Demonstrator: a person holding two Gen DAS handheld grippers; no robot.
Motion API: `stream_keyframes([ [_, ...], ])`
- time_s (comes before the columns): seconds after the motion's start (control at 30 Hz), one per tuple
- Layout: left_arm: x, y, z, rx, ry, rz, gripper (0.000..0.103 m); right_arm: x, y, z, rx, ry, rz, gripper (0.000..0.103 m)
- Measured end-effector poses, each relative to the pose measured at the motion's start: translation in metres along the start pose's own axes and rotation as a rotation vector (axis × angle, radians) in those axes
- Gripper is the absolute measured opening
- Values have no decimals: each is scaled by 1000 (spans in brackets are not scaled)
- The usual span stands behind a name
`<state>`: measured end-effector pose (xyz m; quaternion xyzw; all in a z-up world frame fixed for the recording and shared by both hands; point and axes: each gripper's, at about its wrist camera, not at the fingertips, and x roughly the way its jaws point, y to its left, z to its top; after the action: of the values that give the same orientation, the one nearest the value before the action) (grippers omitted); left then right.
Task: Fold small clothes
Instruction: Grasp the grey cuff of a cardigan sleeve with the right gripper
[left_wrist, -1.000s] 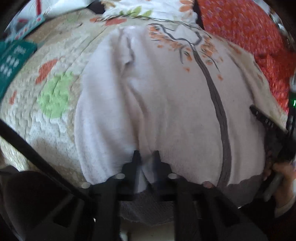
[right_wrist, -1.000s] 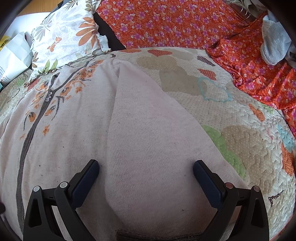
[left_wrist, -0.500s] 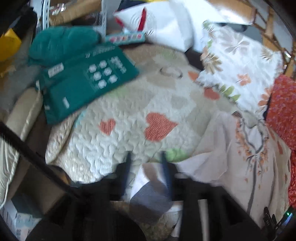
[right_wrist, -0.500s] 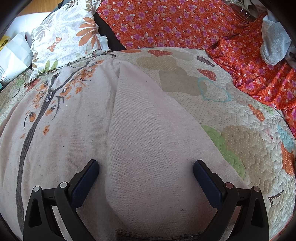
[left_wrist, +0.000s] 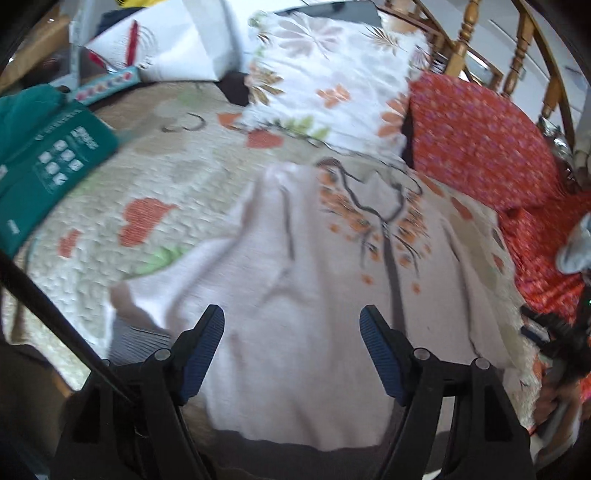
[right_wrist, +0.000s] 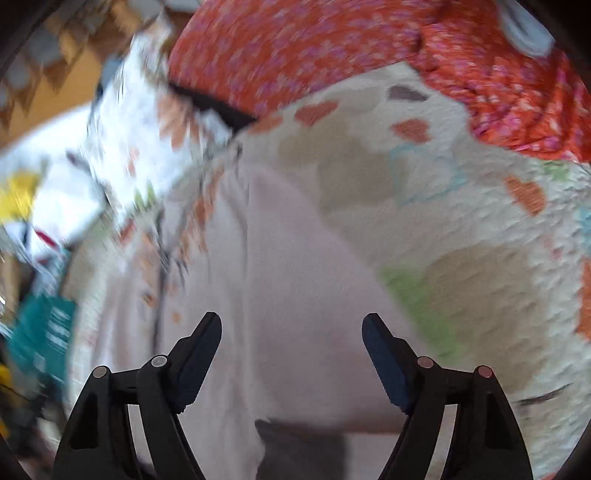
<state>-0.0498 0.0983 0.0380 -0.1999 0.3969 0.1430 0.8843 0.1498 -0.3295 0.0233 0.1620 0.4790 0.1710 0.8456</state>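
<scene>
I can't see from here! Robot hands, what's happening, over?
Left gripper open, empty. Right gripper open, empty. Tree-print top lying part-folded on the heart quilt. Floral pillow beyond it, nothing blocking.

A bedroom in a home. A quilted bedspread (left_wrist: 177, 192) with heart patches covers a bed, with a floral pillow (left_wrist: 325, 85) and a wooden headboard (left_wrist: 517, 48) behind.

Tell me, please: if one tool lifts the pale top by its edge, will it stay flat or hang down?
The pale top would probably hang limp: thin knit, already creased on the quilt. It looks light. With one pinch, the side folds may fall open.
</scene>
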Motion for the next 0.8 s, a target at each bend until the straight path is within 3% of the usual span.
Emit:
stream_keyframes([
  [0.1,12,0,-9,-17,30,-26,75,-24,-22,16,-46,73,-79,83],
  [0.2,21,5,-18,-43,80,-53,75,-24,-31,6,-109,191,-158,83],
  [0.4,15,10,-29,-50,82,-45,75,-10,34,-59,-445,313,-139,82],
  [0.5,10,8,-31,-55,86,-56,75,10,61,-88,-548,324,-158,82],
  [0.6,5,4,-34,-31,86,-50,75,29,75,-101,-558,299,-163,79],
  [0.63,4,2,-35,-25,86,-47,75,36,77,-103,-571,272,-209,77],
  [0.7,3,-1,-37,-17,88,-44,75,49,80,-107,-608,241,-299,24],
  [0.73,2,-1,-38,-13,90,-44,75,50,80,-105,-601,236,-313,20],
  [0.77,2,-2,-38,-11,90,-43,75,44,74,-99,-557,220,-274,7],
  [0.8,2,-3,-38,-8,89,-41,75,33,67,-88,-496,205,-226,7],
])
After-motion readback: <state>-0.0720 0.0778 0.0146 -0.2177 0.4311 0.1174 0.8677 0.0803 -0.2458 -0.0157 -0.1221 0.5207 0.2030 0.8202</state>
